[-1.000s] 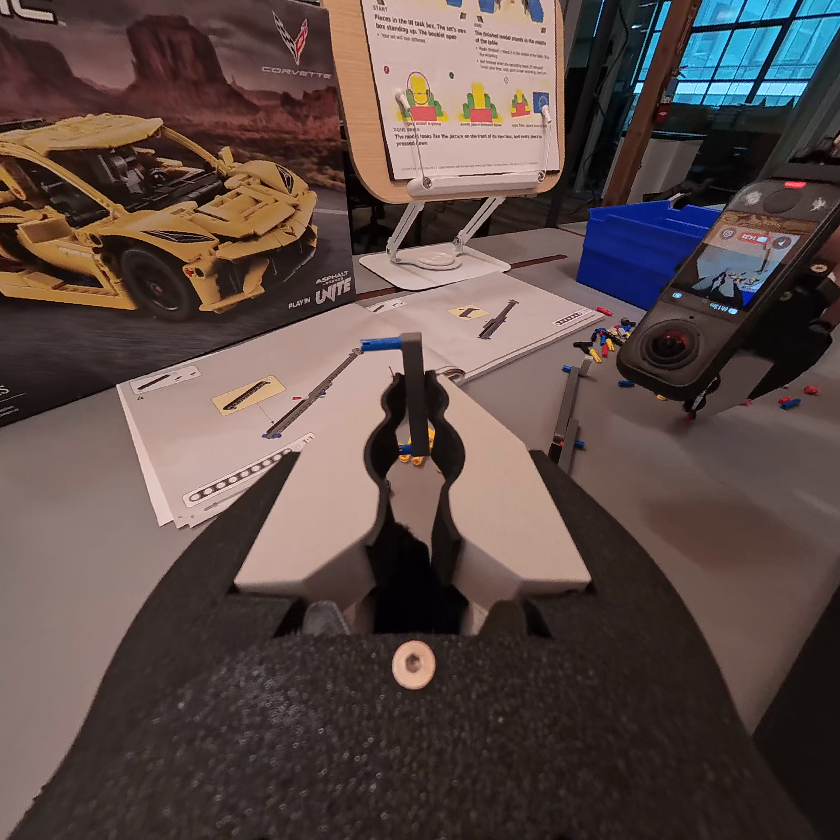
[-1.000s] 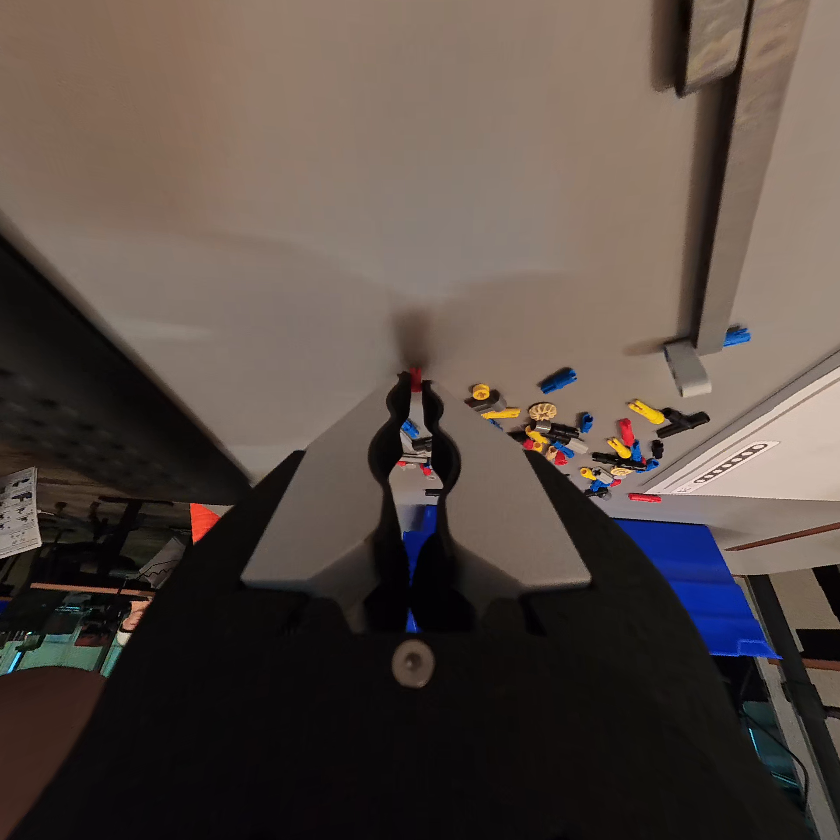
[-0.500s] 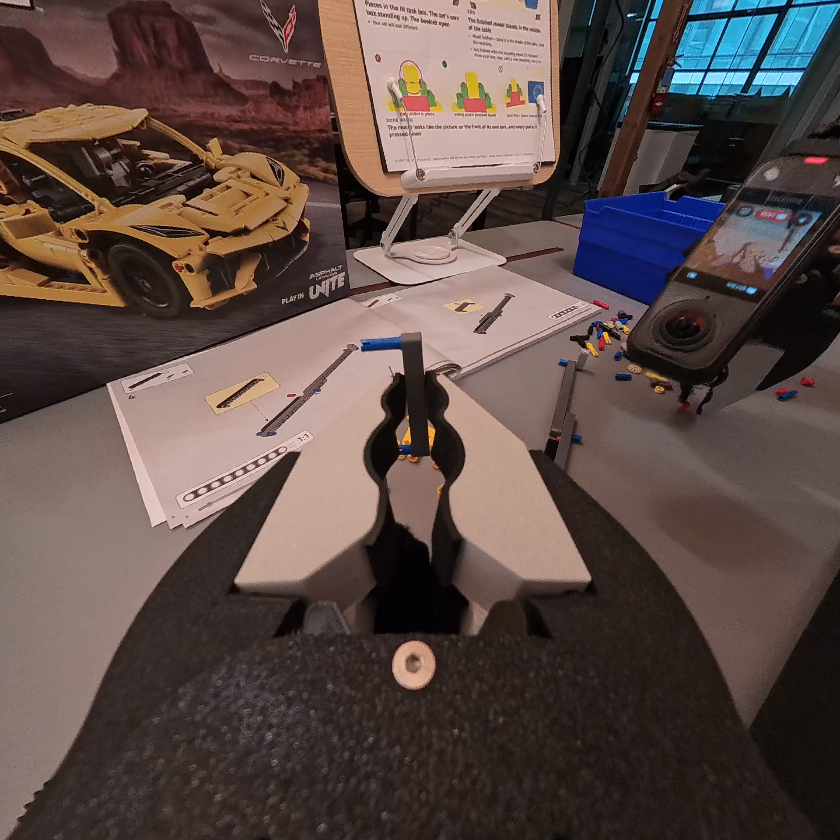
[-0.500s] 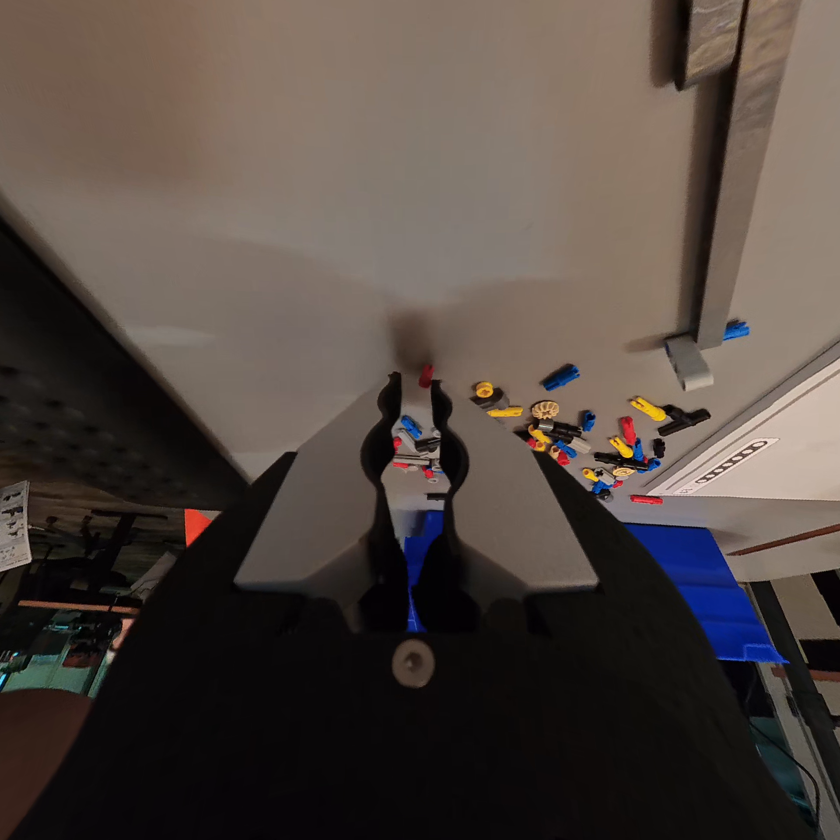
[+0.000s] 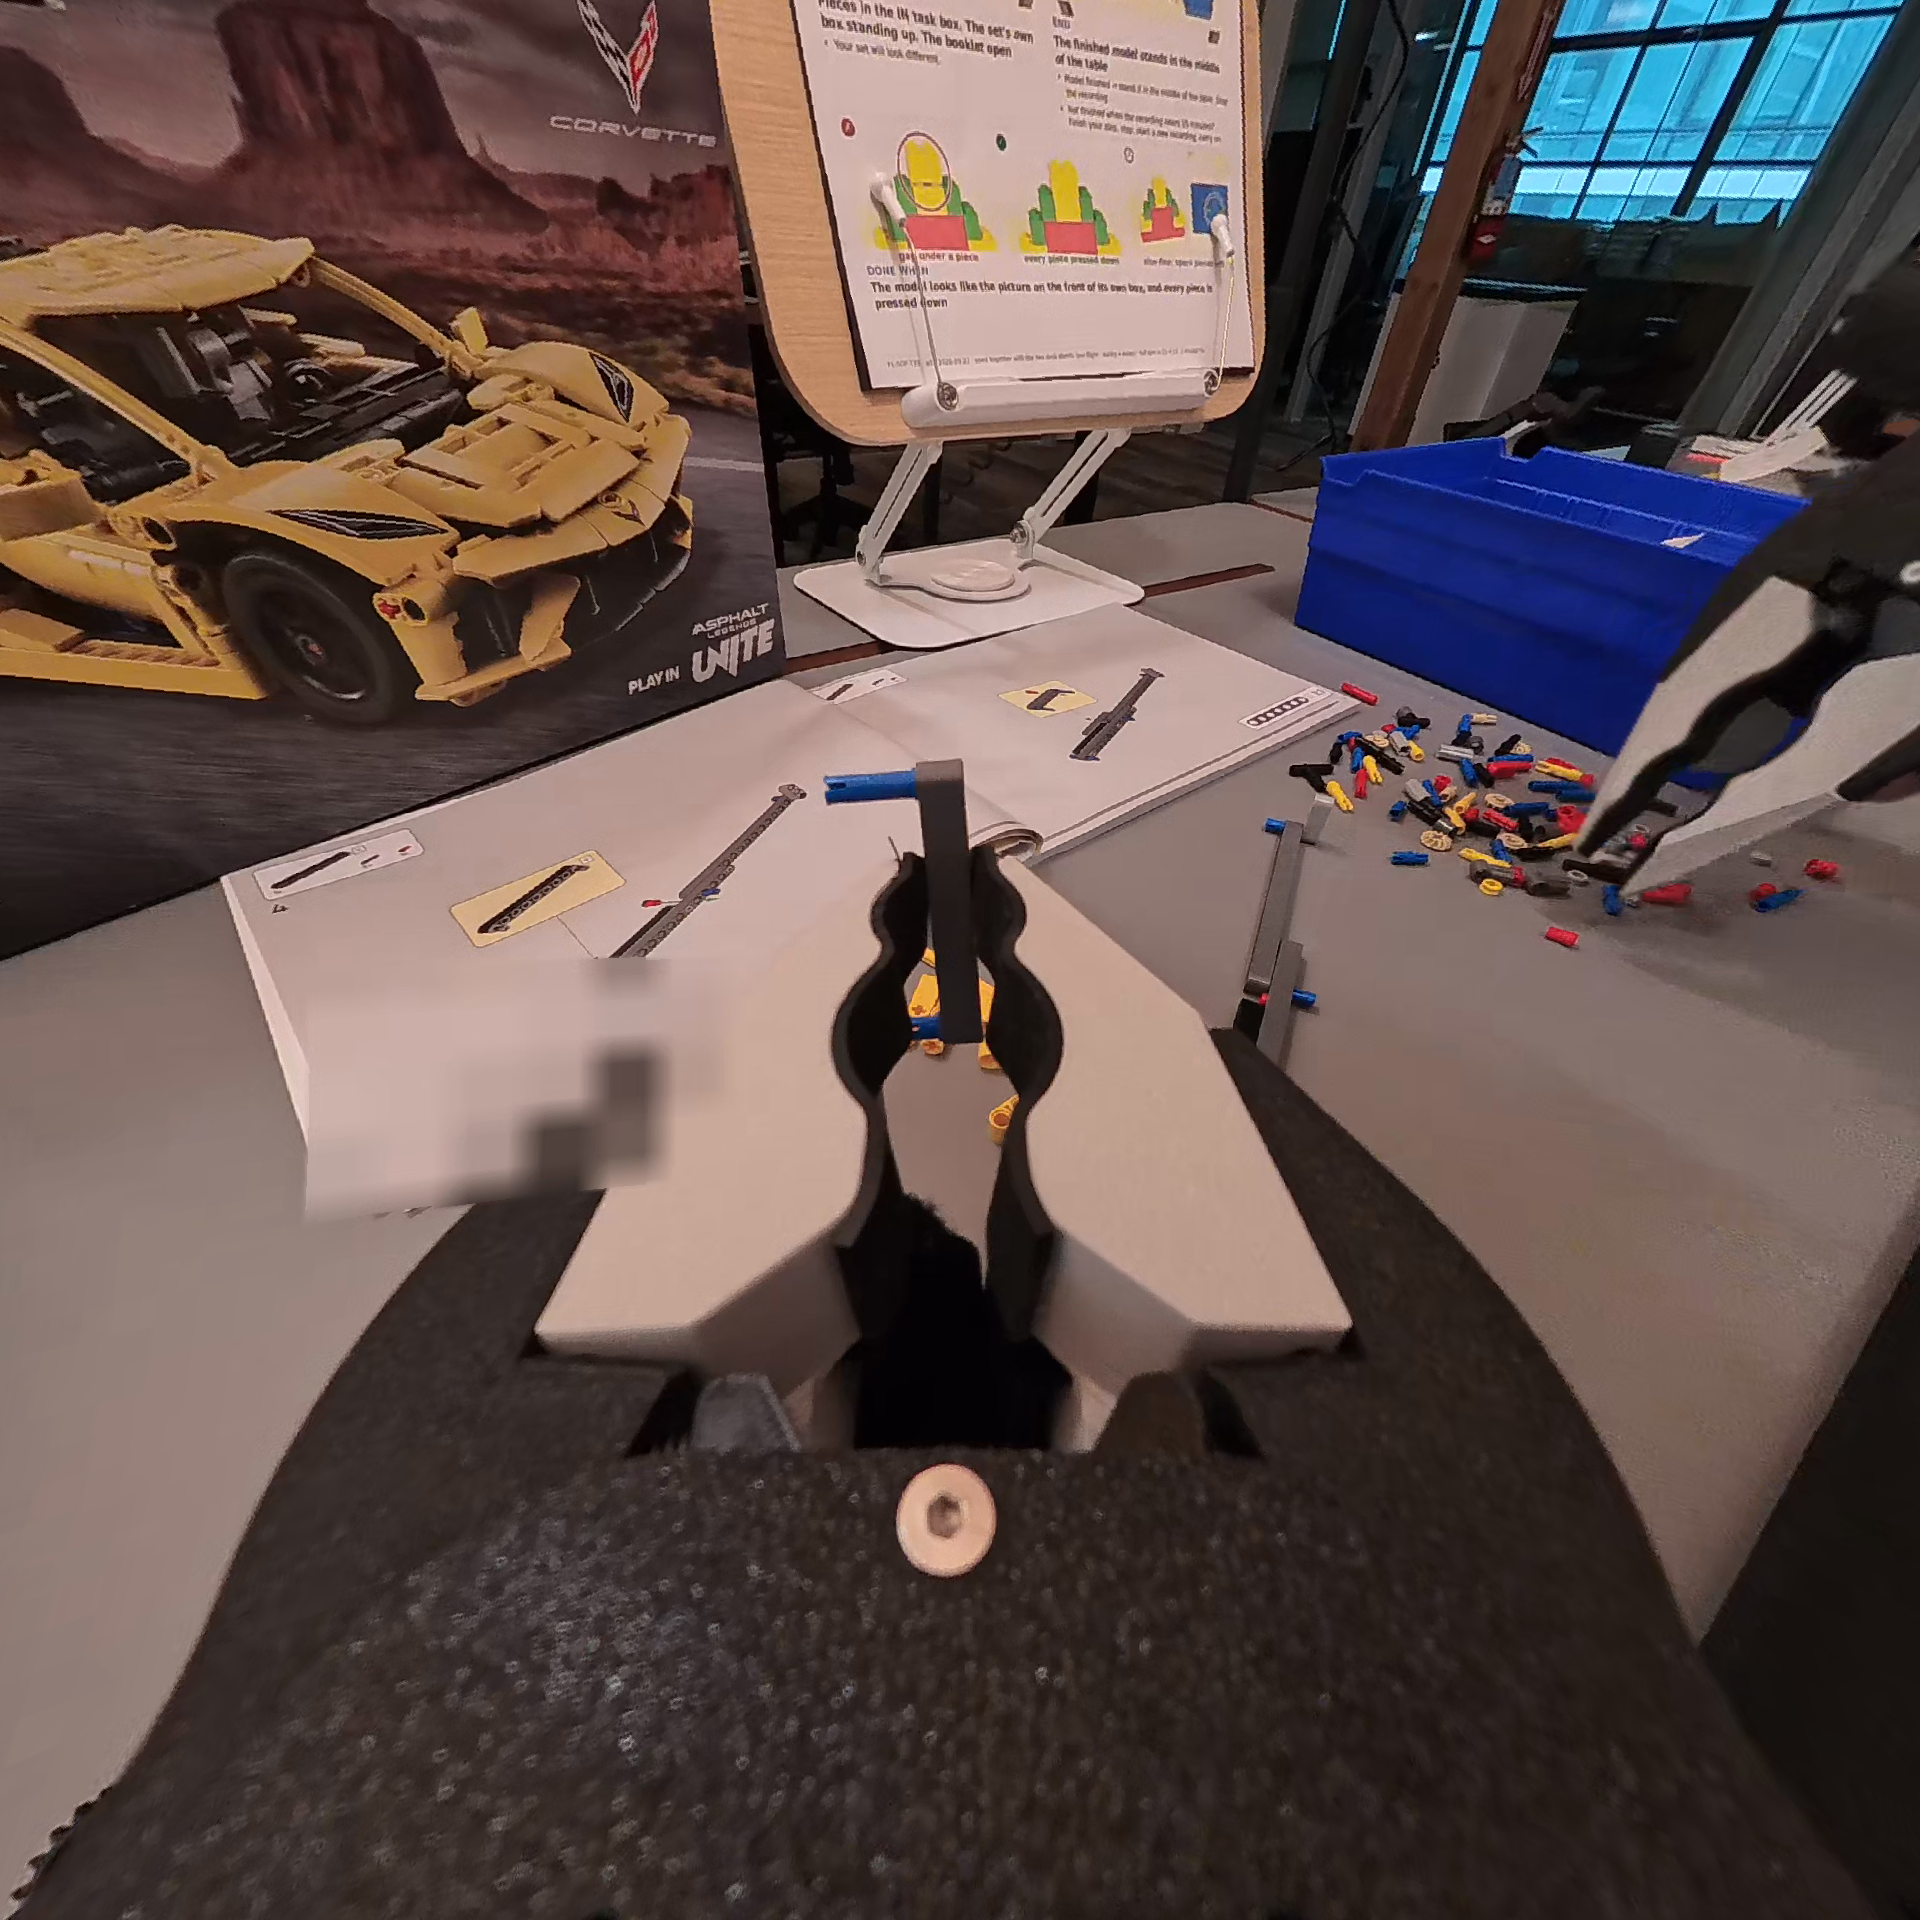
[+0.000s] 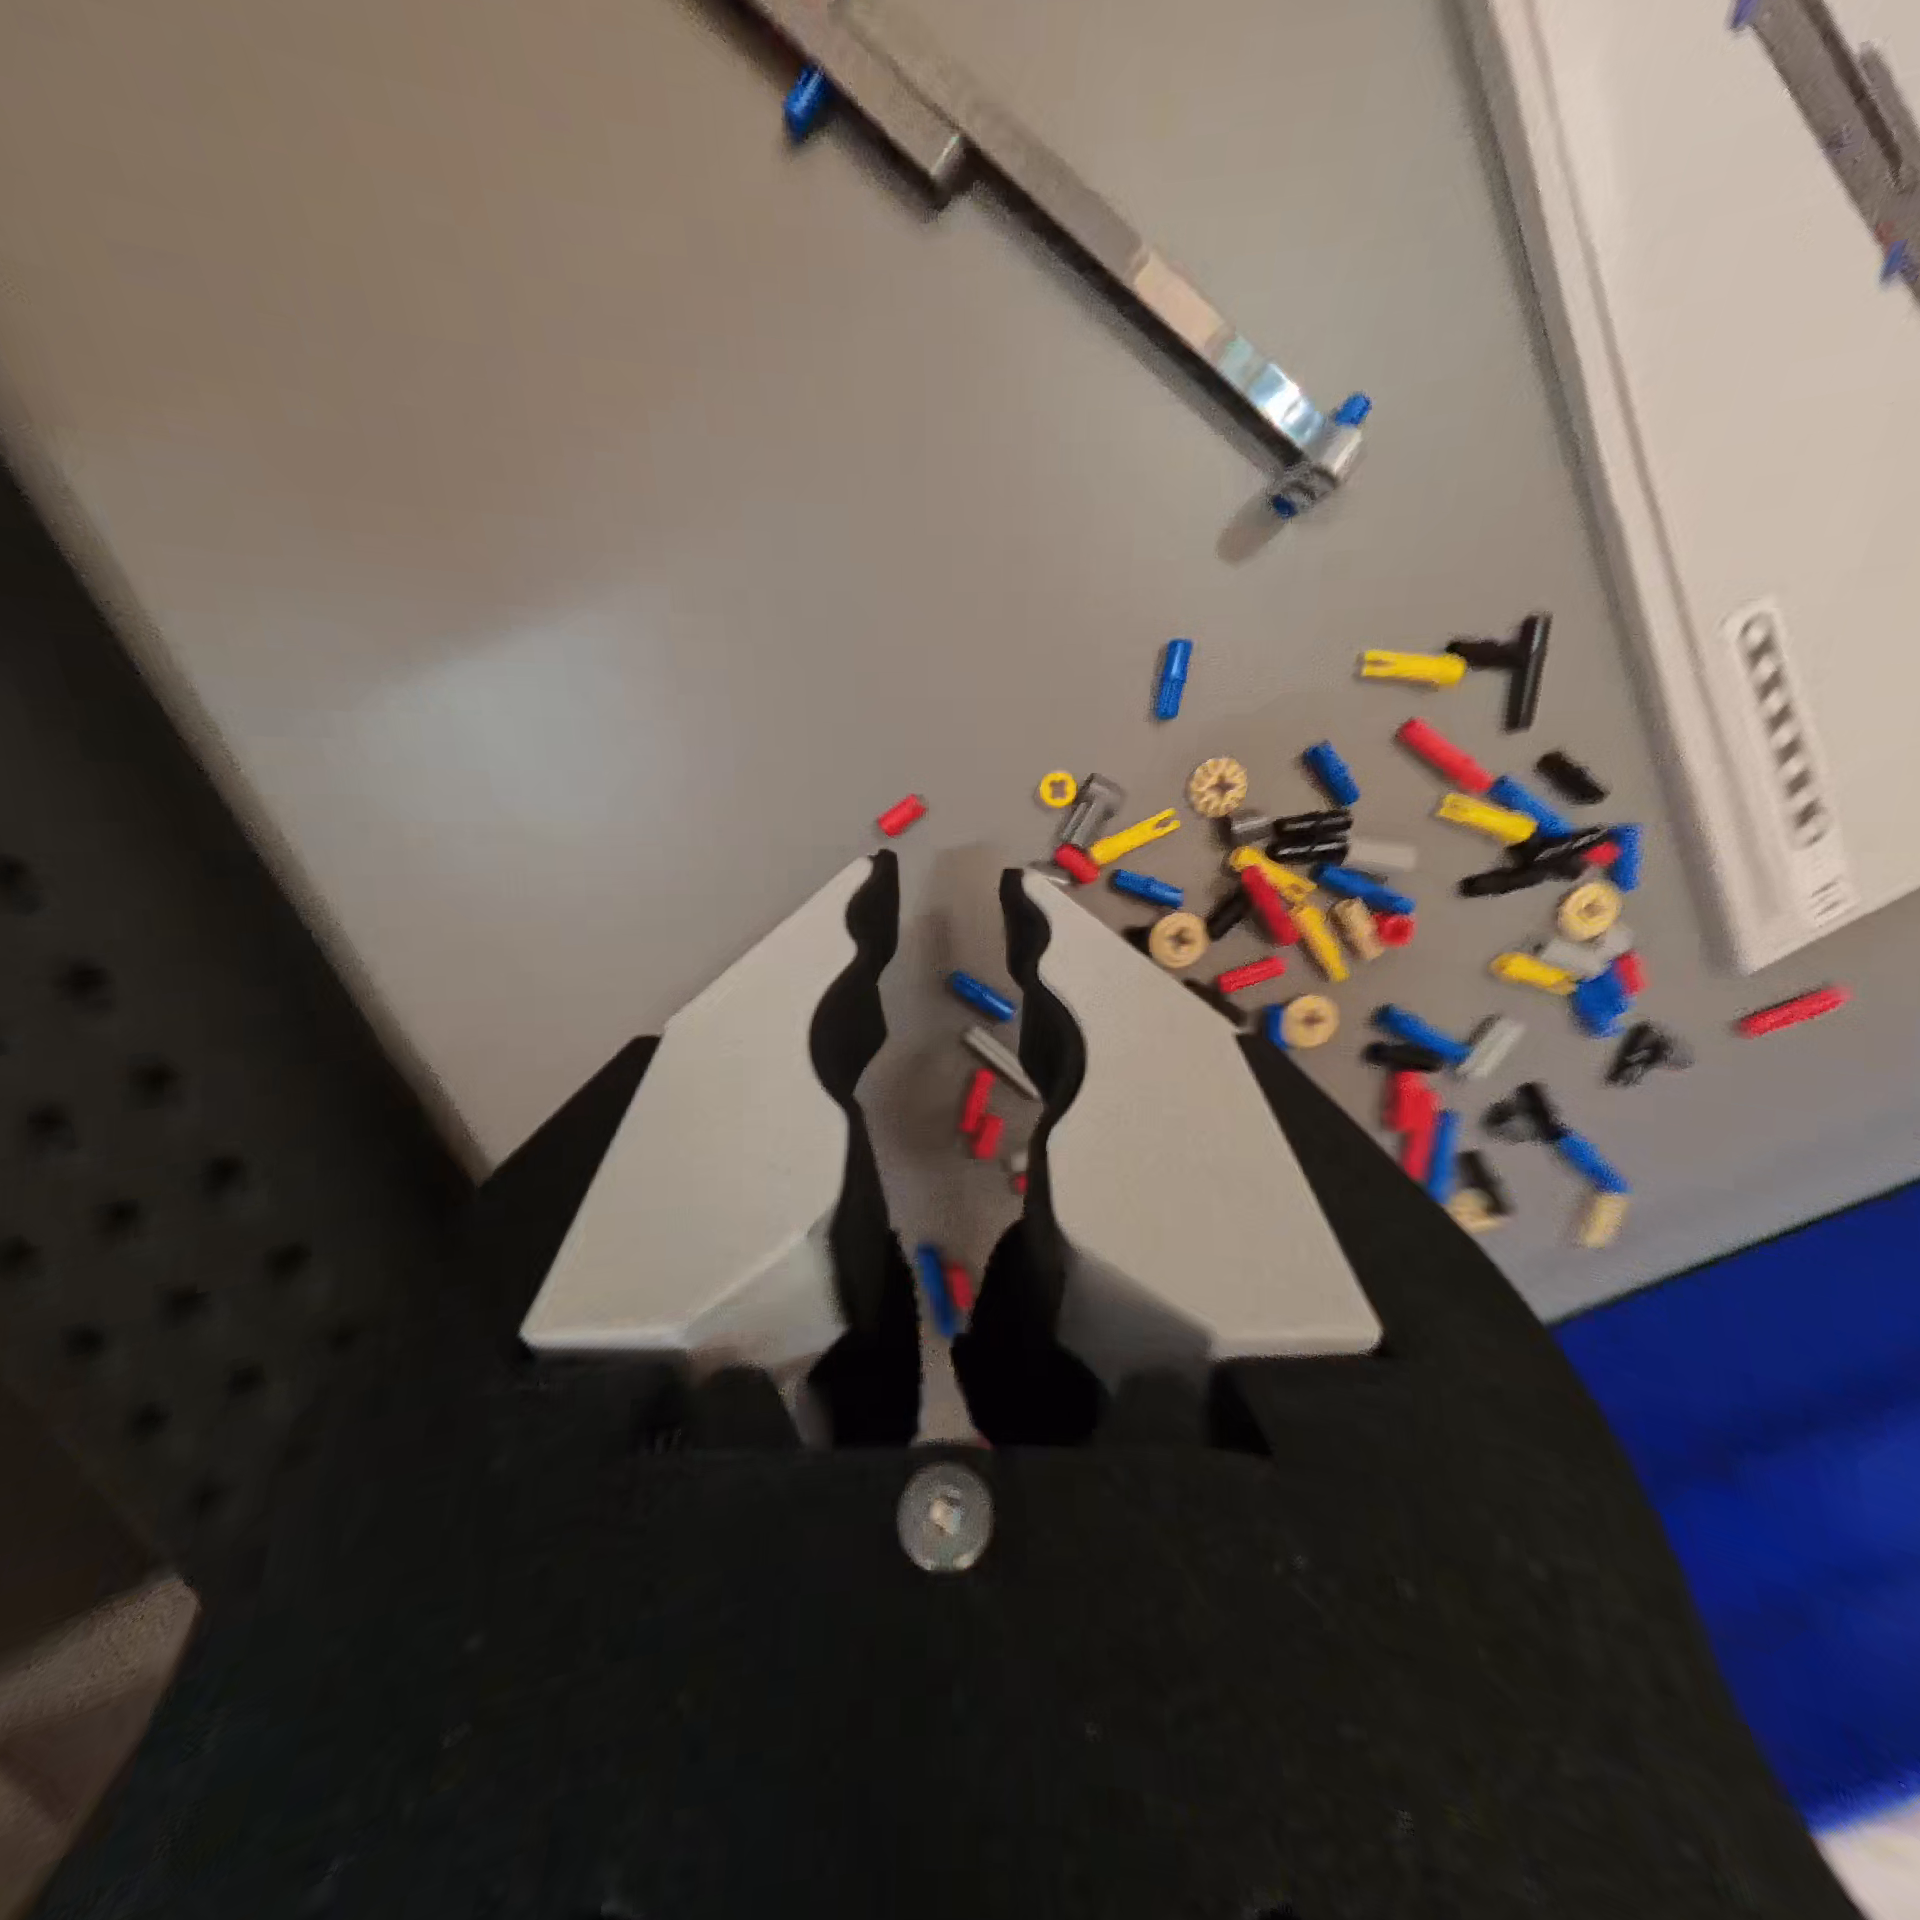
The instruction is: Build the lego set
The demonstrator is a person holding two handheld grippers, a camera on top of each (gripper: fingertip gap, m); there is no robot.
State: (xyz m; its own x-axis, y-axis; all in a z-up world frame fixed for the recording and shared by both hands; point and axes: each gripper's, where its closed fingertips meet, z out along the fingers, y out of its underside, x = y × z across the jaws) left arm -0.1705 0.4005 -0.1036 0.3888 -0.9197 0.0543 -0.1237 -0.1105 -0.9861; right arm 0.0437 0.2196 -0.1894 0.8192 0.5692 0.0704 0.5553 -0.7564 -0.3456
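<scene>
Clamped on a dark grey beam (image 5: pixel 951 914), the left gripper (image 5: pixel 948 883) holds it upright between its wavy black-lined fingers (image 5: pixel 1039 997), with a blue pin (image 5: pixel 871 788) sticking out sideways from the beam's top end. Behind and to the left, the lego set box (image 5: pixel 343 416) stands on edge, glossy, printed with a yellow car. An open instruction booklet (image 5: pixel 727 831) of smooth white paper lies flat on the matte grey table (image 5: pixel 1507 1143), partly under the held beam. Beyond it a rounded wooden board on a white metal stand (image 5: pixel 997 343) carries a printed sheet. To the right of the booklet a long grey beam assembly (image 5: pixel 1276 935) with small blue pins lies on the table. Farther right is a loose scatter of small pieces (image 6: pixel 1351 914): short red, blue, yellow and black pins, tan round bushes, grey connectors. A blue plastic bin (image 5: pixel 1507 561) with stepped walls sits behind the scatter; its contents are hidden. The right gripper (image 6: pixel 940 868) hangs over the near edge of the scatter, its jaws parted by a narrow gap and gripping nothing, a lone red pin (image 6: pixel 900 814) just beyond its tips.
</scene>
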